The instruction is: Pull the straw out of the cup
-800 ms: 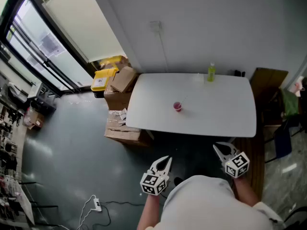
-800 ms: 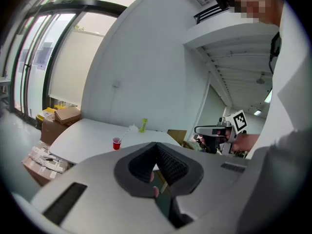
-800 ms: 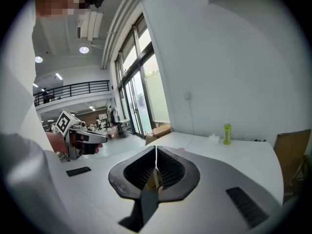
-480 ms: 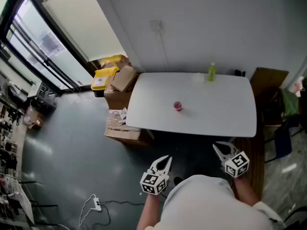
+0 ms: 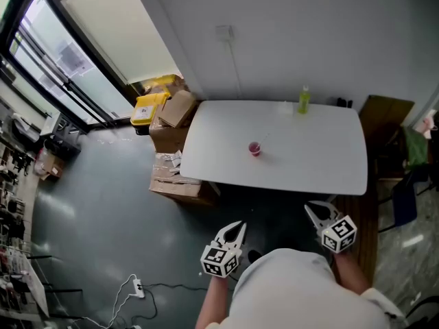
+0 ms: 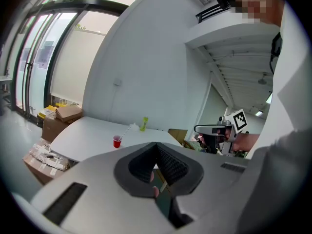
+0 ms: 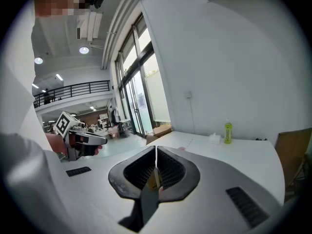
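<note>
Seen from above, a person in a white top (image 5: 291,297) stands on a grey floor (image 5: 103,218) at the near side of a white table (image 5: 309,163). They hold a two-jaw gripper in each hand, both low at the bottom of the view and well short of the table's near edge.

The left gripper (image 5: 238,225) has its jaws pressed together with nothing between them. The right gripper (image 5: 309,210) is likewise clenched and empty, its ribbed pads meeting in a thin line. Both point toward the table and tilt slightly downward.

A small red cup (image 5: 254,150) stands upright near the middle of the table, a little left of centre. A thin pale straw (image 5: 261,141) stands in the cup and leans up and to the right. The cup and straw are well apart from both grippers.

A green bottle (image 5: 303,101) stands upright at the table's far edge, beside the white wall (image 5: 309,33). On the floor to the left of the table are stacked cardboard boxes (image 5: 173,123), with a yellow box (image 5: 148,109) just beyond them, near tall windows (image 5: 62,67).
</note>
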